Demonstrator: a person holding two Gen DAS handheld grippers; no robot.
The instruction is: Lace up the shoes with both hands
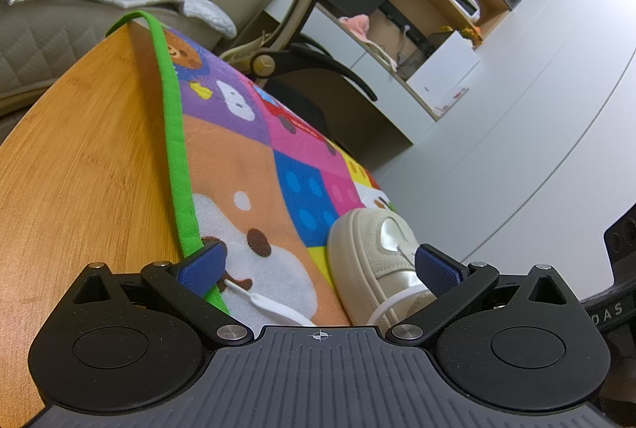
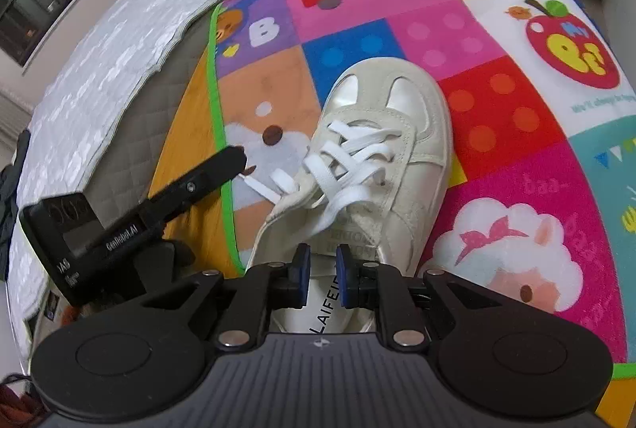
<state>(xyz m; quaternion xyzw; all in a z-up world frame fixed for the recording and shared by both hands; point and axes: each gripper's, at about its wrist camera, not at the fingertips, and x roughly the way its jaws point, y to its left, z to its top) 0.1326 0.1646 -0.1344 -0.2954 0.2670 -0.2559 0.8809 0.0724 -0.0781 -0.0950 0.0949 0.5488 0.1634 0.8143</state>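
Cream suede sneaker (image 2: pixel 381 134) with flat white laces (image 2: pixel 349 157) lies on the colourful patchwork play mat (image 2: pixel 497 110) over the wooden counter (image 1: pixel 79 169); the right gripper (image 2: pixel 322 277), jaws nearly closed and empty, should lower onto the loose lace near the tongue. Only the left wrist view shows the left gripper (image 1: pixel 318 269) with jaws wide open, empty, a lace tip (image 1: pixel 254 295) between them.

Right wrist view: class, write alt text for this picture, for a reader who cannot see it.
A cream shoe with loosely crossed white laces sits on a colourful children's play mat, toe pointing away. The right gripper hangs over its opening, fingers narrowly apart with nothing between them. The left gripper reaches in near a loose lace end.
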